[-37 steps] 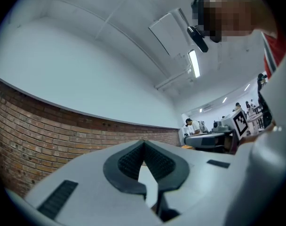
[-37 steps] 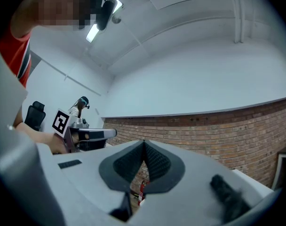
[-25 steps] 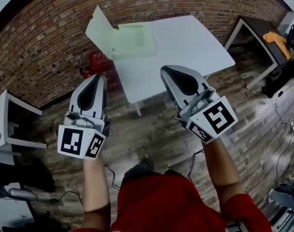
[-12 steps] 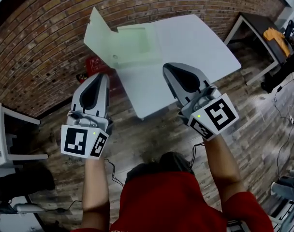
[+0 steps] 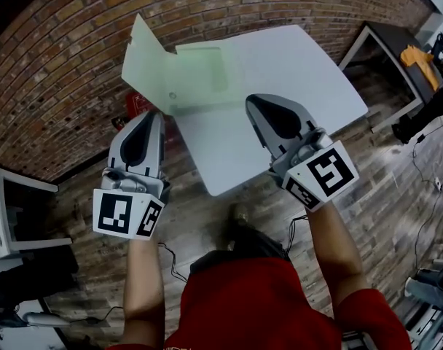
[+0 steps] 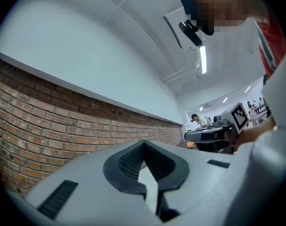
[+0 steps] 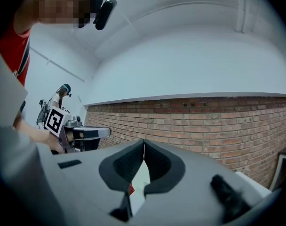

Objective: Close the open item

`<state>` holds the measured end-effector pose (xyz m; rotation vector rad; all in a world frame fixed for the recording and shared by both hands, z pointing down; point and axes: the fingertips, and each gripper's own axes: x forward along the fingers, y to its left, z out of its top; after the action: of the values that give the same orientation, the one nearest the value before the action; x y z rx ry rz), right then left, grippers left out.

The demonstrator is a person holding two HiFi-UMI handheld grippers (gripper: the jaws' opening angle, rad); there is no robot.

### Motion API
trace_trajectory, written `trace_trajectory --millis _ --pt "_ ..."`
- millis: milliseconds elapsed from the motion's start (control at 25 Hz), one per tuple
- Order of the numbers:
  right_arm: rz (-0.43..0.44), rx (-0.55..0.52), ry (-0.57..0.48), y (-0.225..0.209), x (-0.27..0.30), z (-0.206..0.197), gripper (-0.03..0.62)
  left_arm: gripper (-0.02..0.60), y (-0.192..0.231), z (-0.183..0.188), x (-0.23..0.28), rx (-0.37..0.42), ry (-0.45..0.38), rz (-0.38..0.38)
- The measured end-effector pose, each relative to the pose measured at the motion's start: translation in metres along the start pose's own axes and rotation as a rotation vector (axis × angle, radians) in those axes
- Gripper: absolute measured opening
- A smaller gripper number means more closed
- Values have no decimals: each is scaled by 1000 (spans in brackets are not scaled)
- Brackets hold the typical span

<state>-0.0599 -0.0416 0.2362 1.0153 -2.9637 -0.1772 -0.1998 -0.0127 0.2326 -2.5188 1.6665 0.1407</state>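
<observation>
A pale green flat box [image 5: 200,75] lies open at the far left corner of the white table [image 5: 294,71], its lid [image 5: 143,58] standing up and leaning out past the table's left edge. My left gripper [image 5: 150,114] is held in the air near the table's left edge, short of the box, jaws shut and empty. My right gripper [image 5: 255,103] hovers over the table's near part, to the right of the box, also shut and empty. Both gripper views look along closed jaws tips [image 6: 143,142] [image 7: 143,141] at the brick wall, and each shows the other gripper.
A brick wall [image 5: 68,57] runs behind the table. Something red [image 5: 138,100] sits on the floor under the box's lid. A white stand [image 5: 10,210] is at the left, a dark desk [image 5: 404,57] with an orange thing at the right. Cables lie on the wood floor.
The table and box have slid down and nearer in the head view as I step forward. Both grippers stay raised and shut, now closer to the box.
</observation>
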Motion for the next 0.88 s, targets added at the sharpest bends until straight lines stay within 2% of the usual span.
trace_trajectory --millis 560,880 --pt "55 -22 11 -78 51 -14 31 11 20 -15 83 28 20 54" --pt "96 -38 9 -103 71 -19 32 11 24 -24 110 41 25 98"
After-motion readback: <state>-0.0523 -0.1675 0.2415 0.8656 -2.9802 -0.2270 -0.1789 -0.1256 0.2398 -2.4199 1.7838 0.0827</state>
